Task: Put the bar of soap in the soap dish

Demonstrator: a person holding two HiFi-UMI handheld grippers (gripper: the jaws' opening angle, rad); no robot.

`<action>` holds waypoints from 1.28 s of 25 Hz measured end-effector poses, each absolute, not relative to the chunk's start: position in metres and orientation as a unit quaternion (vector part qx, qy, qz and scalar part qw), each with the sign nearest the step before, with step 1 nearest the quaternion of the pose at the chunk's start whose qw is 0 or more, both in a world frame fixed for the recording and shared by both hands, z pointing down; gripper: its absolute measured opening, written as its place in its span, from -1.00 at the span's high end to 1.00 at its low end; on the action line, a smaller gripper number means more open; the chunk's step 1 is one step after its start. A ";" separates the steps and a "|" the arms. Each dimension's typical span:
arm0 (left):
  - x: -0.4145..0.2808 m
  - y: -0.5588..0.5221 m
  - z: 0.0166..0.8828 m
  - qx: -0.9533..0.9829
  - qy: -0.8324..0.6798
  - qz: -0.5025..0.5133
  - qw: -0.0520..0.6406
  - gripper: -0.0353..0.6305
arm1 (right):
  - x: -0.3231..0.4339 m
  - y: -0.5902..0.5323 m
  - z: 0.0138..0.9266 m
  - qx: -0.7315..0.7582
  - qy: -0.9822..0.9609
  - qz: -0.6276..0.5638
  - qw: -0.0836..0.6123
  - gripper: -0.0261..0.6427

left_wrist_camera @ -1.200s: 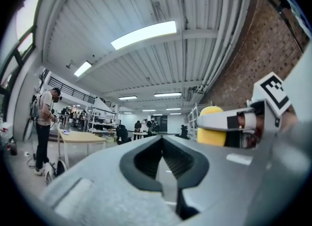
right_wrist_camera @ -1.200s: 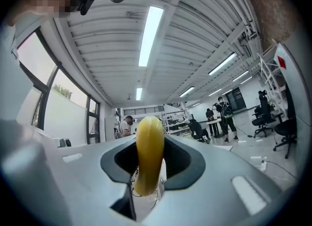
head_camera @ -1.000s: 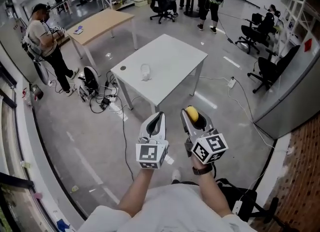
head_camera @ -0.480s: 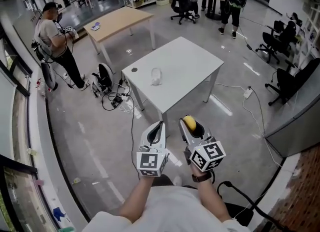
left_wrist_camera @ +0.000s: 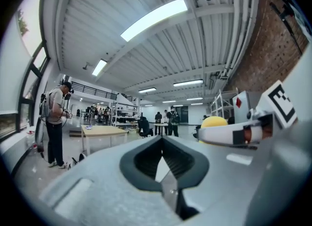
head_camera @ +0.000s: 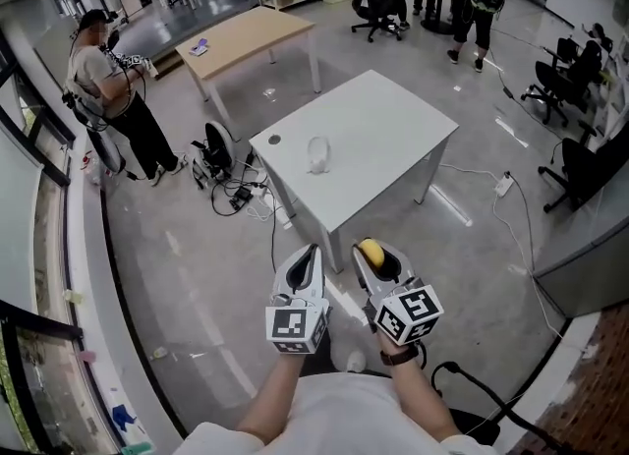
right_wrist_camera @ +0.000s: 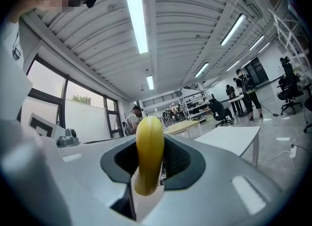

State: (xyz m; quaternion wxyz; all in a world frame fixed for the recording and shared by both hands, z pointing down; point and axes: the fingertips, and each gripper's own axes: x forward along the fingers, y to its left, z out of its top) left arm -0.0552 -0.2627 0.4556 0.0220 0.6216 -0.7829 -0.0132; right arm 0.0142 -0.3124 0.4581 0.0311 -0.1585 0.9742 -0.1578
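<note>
Your left tongs [head_camera: 309, 258] are closed tip to tip with nothing between them. They carry no load and sit just beside the right pair, probably kept free to steady the dish if needed. Ahead of both tongs and well apart from them, the soap dish [head_camera: 317, 154] rests on the white tabletop [head_camera: 393, 134], toward its left side. Bare surface lies all around the dish, so the approach from your side is unobstructed. Your right tongs [head_camera: 377, 256] are clamped on the bar of soap [head_camera: 371, 249], a rounded yellow bar. The pads grip its flat sides, so the bar stands on edge with its rounded end projecting past the tips. This hold should let you set the bar down without the jaws fouling the dish. The soap is in the air above the floor, short of the tabletop. The current step appears to be the carry. Bring the bar over the dish and lower it before you release, because a smooth bar may slip.
</note>
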 end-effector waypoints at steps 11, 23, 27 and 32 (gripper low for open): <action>-0.112 -0.317 0.453 0.627 -0.778 -0.038 0.025 0.90 | -0.052 -0.351 0.454 -0.150 0.980 -0.130 0.005 0.58; -0.240 -0.339 0.459 0.586 -0.807 -0.063 0.039 0.90 | -0.173 -0.360 0.455 -0.114 0.988 -0.104 0.004 0.58; -0.260 -0.348 0.465 0.595 -0.801 -0.052 0.039 0.90 | -0.200 -0.384 0.462 -0.130 0.985 -0.114 0.001 0.58; -0.292 -0.355 0.475 0.595 -0.802 -0.031 0.033 0.90 | -0.226 -0.400 0.473 -0.150 0.982 -0.118 -0.003 0.58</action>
